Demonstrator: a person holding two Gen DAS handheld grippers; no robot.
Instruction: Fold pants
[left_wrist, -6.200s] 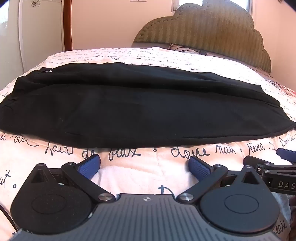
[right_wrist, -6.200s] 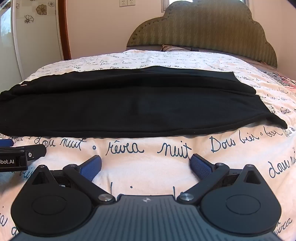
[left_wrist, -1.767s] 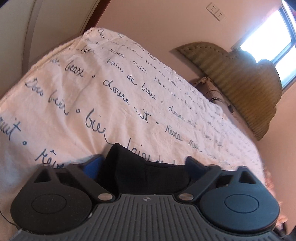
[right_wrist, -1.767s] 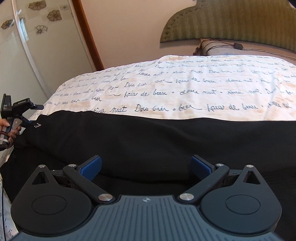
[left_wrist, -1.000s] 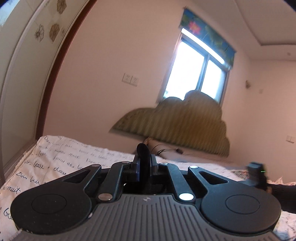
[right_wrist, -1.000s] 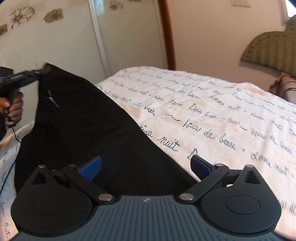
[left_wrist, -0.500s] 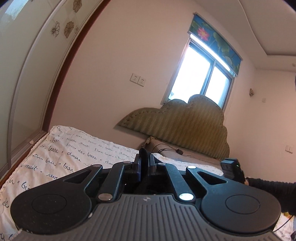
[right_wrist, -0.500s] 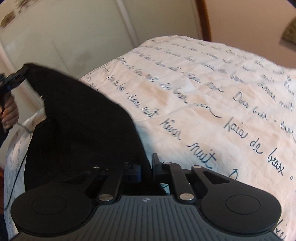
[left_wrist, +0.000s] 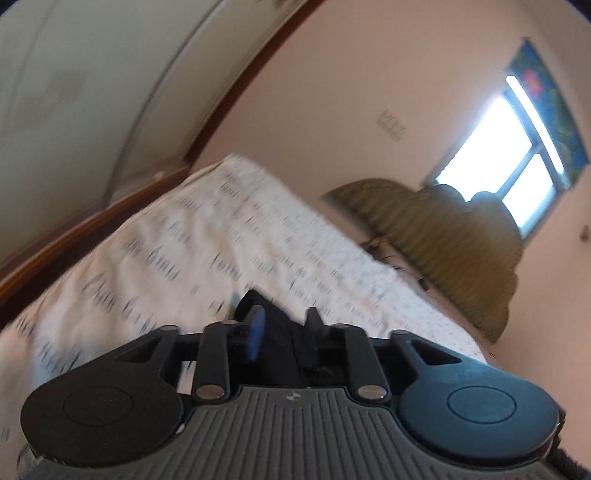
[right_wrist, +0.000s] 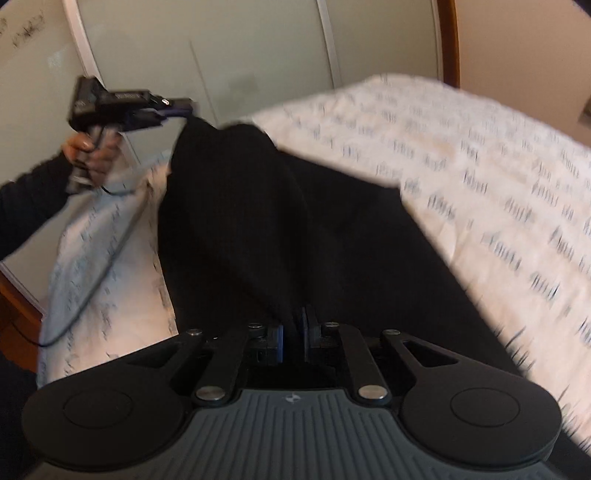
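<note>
— Black pants (right_wrist: 258, 221) drape from your left gripper (right_wrist: 177, 107) to your right gripper (right_wrist: 293, 332), which pinches them over the bed (right_wrist: 480, 177); only the right view shows that span.

— Your left gripper's jaws are opening, cloth between them; your left hand (right_wrist: 92, 155) is raised.

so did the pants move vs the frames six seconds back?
Yes. The black pants, then flat across the bedspread, now have one end lifted toward the wardrobe doors, pinched in the right tongs, with the opening left tongs at their raised tip.
</note>
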